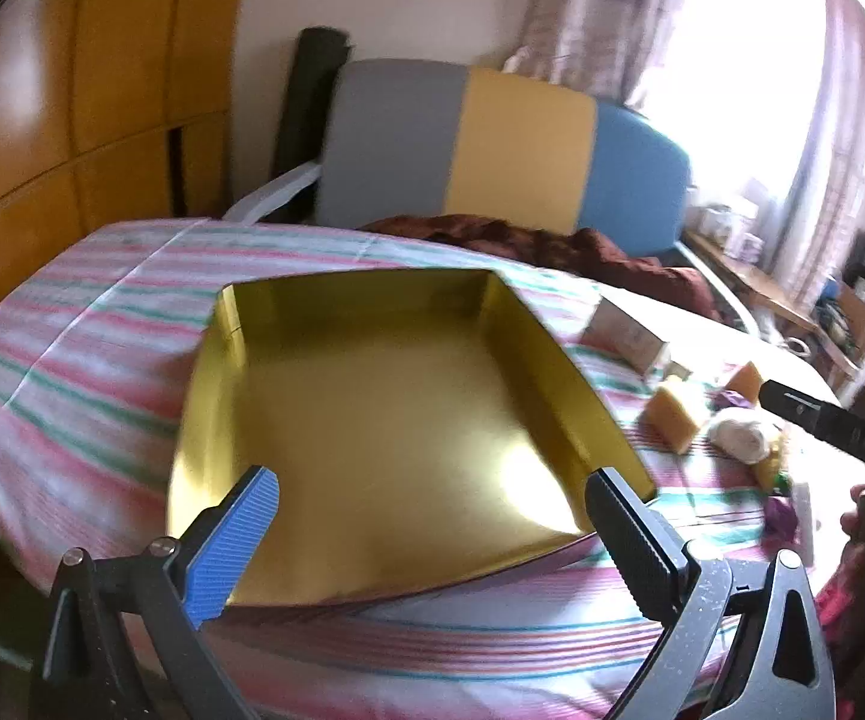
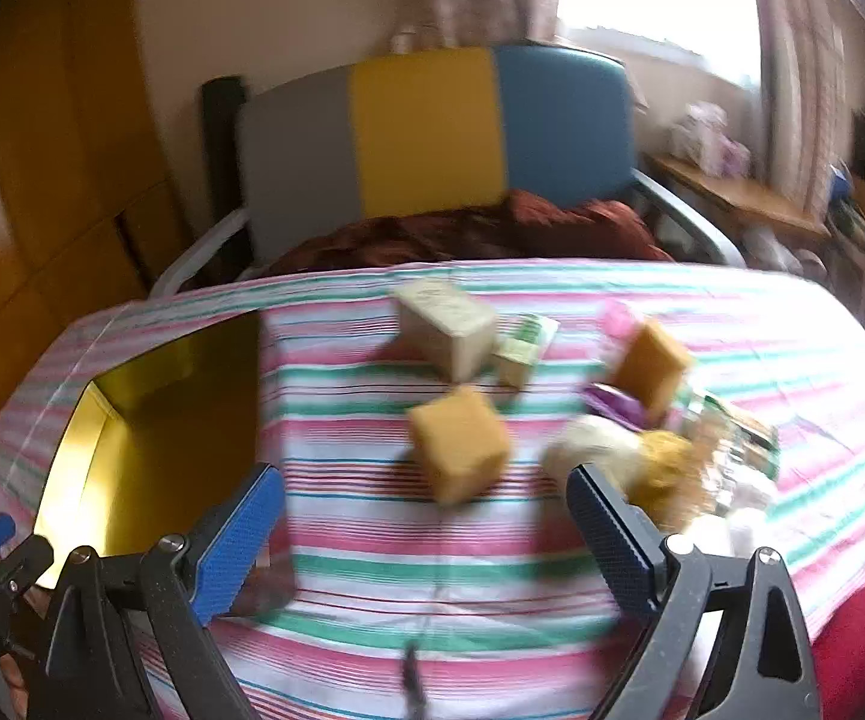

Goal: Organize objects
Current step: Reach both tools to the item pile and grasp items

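on striped cloth (image 2: 432, 546) | gold tray (image 1: 372, 408) | sponges (image 2: 459, 444)

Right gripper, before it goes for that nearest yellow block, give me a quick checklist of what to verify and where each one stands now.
1. Right gripper open and empty: ok.
2. Nearest yellow block free of neighbours, apart from the white roll: ok.
3. Block lined up between the fingers: not ok, it lies ahead of them.
4. Gold box empty to receive it: ok.
5. Left gripper open, hovering at the box's near edge, may block the drop: cannot tell.
6. Picture sharp enough to judge the block's edges: not ok, blurred.
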`<state>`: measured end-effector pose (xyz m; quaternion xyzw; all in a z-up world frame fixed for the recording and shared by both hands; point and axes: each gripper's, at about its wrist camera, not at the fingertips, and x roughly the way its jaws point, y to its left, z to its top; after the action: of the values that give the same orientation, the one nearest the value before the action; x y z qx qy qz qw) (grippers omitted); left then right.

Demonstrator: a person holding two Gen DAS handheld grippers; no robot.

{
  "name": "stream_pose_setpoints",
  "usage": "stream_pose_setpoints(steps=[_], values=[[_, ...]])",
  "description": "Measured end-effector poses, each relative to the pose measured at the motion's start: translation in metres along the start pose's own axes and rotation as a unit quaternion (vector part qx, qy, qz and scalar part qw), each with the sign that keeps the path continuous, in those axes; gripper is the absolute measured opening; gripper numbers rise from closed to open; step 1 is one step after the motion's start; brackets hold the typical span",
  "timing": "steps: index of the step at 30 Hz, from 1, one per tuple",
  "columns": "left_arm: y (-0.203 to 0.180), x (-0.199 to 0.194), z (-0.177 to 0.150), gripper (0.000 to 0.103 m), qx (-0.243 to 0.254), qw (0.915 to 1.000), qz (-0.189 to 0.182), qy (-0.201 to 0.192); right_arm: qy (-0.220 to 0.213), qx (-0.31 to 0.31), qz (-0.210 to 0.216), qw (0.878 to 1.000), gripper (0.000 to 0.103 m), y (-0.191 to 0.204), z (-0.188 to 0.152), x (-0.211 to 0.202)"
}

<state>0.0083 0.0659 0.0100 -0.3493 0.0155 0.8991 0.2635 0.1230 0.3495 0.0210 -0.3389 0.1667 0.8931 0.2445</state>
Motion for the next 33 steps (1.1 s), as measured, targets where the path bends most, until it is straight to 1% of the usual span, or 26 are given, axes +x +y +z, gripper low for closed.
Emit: stream_pose_setpoints(steps=[1, 3, 5, 7, 9, 11, 14, 16, 17, 19, 21, 23, 26, 29, 33], values=[[-0.007, 0.001, 0.002, 0.103, 0.012, 0.9999, -0.009, -0.006, 0.002, 0.011, -0.009, 1.000, 0.097, -0.012, 0.002, -0.003], [-0.017, 0.003, 0.003, 0.103, 0.028, 0.9992, -0.026, -0.003, 0.003, 0.032, -0.035, 0.999, 0.097, -0.041, 0.005, -0.009], [-0.027, 0.009, 0.006, 0.103, 0.042, 0.9979, -0.049, 0.006, 0.004, 0.057, -0.057, 0.997, 0.097, -0.071, 0.007, -0.016], [-0.040, 0.017, 0.011, 0.103, 0.055, 0.9950, -0.081, 0.016, 0.003, 0.082, -0.069, 0.994, 0.097, -0.096, 0.007, -0.021], [-0.052, 0.022, 0.014, 0.103, 0.065, 0.9922, -0.104, 0.024, 0.007, 0.108, -0.082, 0.991, 0.097, -0.117, 0.006, -0.023], [-0.068, 0.027, 0.016, 0.103, 0.085, 0.9884, -0.122, 0.029, 0.010, 0.131, -0.083, 0.988, 0.097, -0.136, 0.003, -0.023], [-0.100, 0.036, 0.022, 0.103, 0.133, 0.9808, -0.140, 0.027, 0.016, 0.146, -0.080, 0.986, 0.097, -0.147, -0.001, -0.019], [-0.118, 0.044, 0.026, 0.103, 0.156, 0.9753, -0.154, 0.024, 0.022, 0.148, -0.075, 0.986, 0.097, -0.151, -0.005, -0.014], [-0.124, 0.047, 0.028, 0.103, 0.165, 0.9734, -0.158, 0.024, 0.025, 0.149, -0.071, 0.986, 0.097, -0.152, -0.007, -0.011], [-0.142, 0.060, 0.032, 0.103, 0.189, 0.9692, -0.153, 0.039, 0.035, 0.158, -0.047, 0.986, 0.097, -0.155, -0.008, -0.007], [-0.155, 0.072, 0.035, 0.103, 0.206, 0.9651, -0.155, 0.049, 0.034, 0.162, -0.039, 0.986, 0.097, -0.156, -0.009, -0.008], [-0.170, 0.089, 0.037, 0.103, 0.231, 0.9600, -0.144, 0.066, 0.038, 0.167, -0.024, 0.985, 0.097, -0.158, -0.010, -0.006], [-0.191, 0.118, 0.035, 0.103, 0.263, 0.9489, -0.143, 0.099, 0.040, 0.171, -0.008, 0.984, 0.097, -0.157, -0.011, -0.004], [-0.206, 0.145, 0.036, 0.103, 0.281, 0.9422, -0.131, 0.127, 0.047, 0.166, 0.007, 0.985, 0.097, -0.155, -0.011, 0.000], [-0.220, 0.172, 0.038, 0.103, 0.285, 0.9370, -0.131, 0.153, 0.052, 0.162, 0.022, 0.985, 0.097, -0.155, -0.011, 0.002]])
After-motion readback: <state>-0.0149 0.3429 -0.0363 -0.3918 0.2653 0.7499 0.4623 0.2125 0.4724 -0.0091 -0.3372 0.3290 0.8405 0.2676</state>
